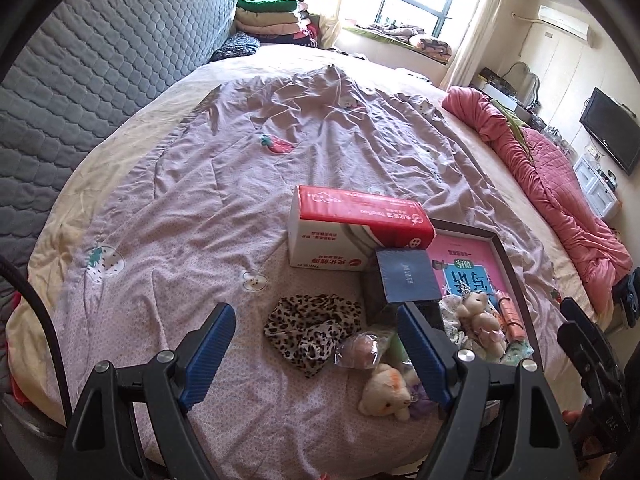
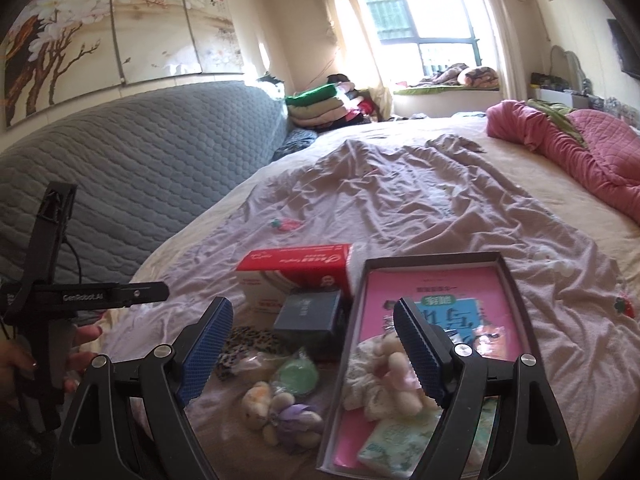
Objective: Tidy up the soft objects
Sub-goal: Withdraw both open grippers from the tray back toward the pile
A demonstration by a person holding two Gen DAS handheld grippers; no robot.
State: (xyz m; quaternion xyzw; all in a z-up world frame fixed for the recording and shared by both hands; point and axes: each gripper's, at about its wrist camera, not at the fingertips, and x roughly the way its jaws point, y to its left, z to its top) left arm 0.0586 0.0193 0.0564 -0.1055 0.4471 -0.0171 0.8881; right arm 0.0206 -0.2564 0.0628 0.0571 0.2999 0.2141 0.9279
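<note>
Your left hand-held gripper [image 1: 316, 334] hangs released above the bed [image 1: 168, 208], over the leopard-print cloth [image 1: 310, 330]; your right hand-held gripper [image 2: 314, 334] is released too, empty; a small plush bear [image 2: 400, 376] lies in the shallow tray [image 2: 516, 280], a white plush [image 1: 386, 394] just beside it.

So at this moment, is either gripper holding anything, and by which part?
Nothing is held. The left gripper is open above the crumpled leopard-print fabric piece, and the right gripper is open above the dark-rimmed shallow tray; nothing is clamped between either pair of fingers.
</note>
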